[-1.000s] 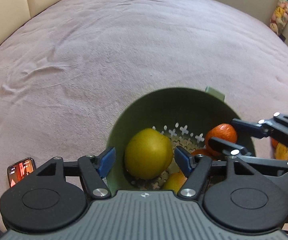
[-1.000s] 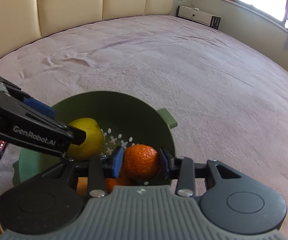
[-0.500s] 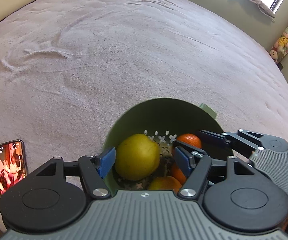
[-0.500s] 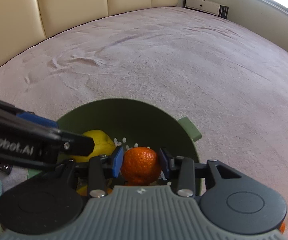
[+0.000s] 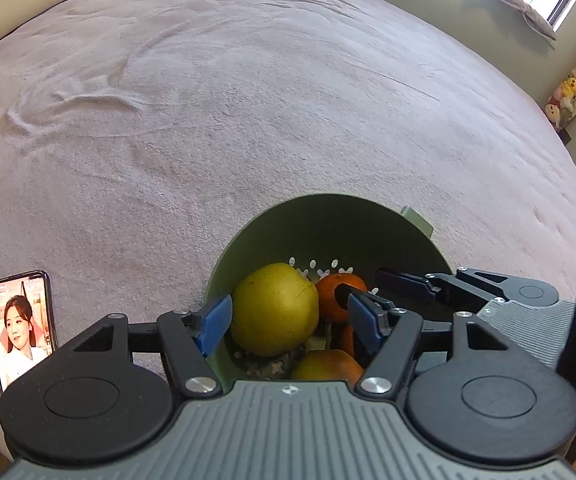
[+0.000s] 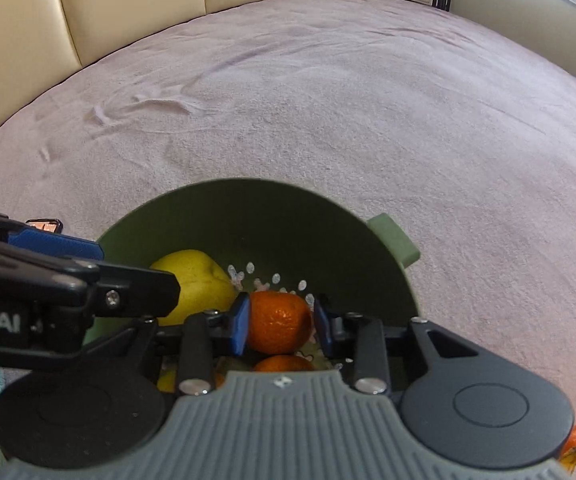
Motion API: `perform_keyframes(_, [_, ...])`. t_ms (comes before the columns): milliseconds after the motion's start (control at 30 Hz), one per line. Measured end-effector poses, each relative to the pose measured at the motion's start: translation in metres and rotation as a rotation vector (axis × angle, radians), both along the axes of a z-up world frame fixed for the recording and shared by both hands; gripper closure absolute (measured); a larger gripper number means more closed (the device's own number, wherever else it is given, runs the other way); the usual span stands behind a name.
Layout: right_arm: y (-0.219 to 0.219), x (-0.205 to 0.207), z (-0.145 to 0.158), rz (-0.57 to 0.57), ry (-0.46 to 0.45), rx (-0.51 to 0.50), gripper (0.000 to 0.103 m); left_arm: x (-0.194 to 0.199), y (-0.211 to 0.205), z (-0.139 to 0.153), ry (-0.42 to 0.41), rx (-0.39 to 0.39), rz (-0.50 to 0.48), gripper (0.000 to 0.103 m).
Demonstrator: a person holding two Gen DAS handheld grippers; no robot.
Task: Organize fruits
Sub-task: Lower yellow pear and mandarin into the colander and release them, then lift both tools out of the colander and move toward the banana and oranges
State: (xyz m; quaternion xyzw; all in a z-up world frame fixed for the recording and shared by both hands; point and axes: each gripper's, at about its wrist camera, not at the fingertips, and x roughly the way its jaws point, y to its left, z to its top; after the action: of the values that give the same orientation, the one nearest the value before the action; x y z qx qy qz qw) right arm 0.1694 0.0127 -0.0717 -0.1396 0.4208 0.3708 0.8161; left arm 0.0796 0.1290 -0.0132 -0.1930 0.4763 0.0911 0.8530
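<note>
Fruits sit inside a dark green plastic colander [image 6: 264,224] resting on the mauve bedspread [image 6: 367,100] near its front edge. The right gripper [image 6: 281,322] pinches a small orange mandarin [image 6: 280,322] between its blue pads, just above the perforated bottom of the colander. The left gripper [image 5: 289,322] is spread wide around a large yellow pear [image 5: 274,308], its pads apart from the skin on both sides. Two more orange fruits lie under the mandarin; one [image 5: 323,366] shows at the colander's near wall. A smartphone with a lit screen [image 5: 22,322] lies flat at the bedspread's left edge. Another mandarin [image 6: 575,442] rests outside the colander, right.
</note>
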Motion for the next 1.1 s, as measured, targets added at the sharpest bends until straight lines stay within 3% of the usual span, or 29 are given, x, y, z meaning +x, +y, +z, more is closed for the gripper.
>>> perform_keyframes(467, [-0.037, -0.031, 0.038, 0.003, -0.064, -0.019, 0.057, -0.006, -0.021, 0.017, -0.051, 0.027, -0.08, 0.025])
perform_keyframes(567, [-0.051, -0.039, 0.046, -0.034, -0.061, -0.042, 0.049, -0.008, -0.027, 0.02, -0.061, 0.032, -0.101, 0.025])
perform_keyframes(733, [-0.078, -0.051, 0.056, -0.117, -0.035, -0.07, 0.046, -0.012, -0.042, 0.025, -0.076, 0.031, -0.156, 0.025])
perform_keyframes(1100, [-0.134, -0.084, 0.058, -0.27, 0.019, -0.089, 0.035, -0.025, -0.102, 0.03, -0.095, 0.046, -0.375, 0.025])
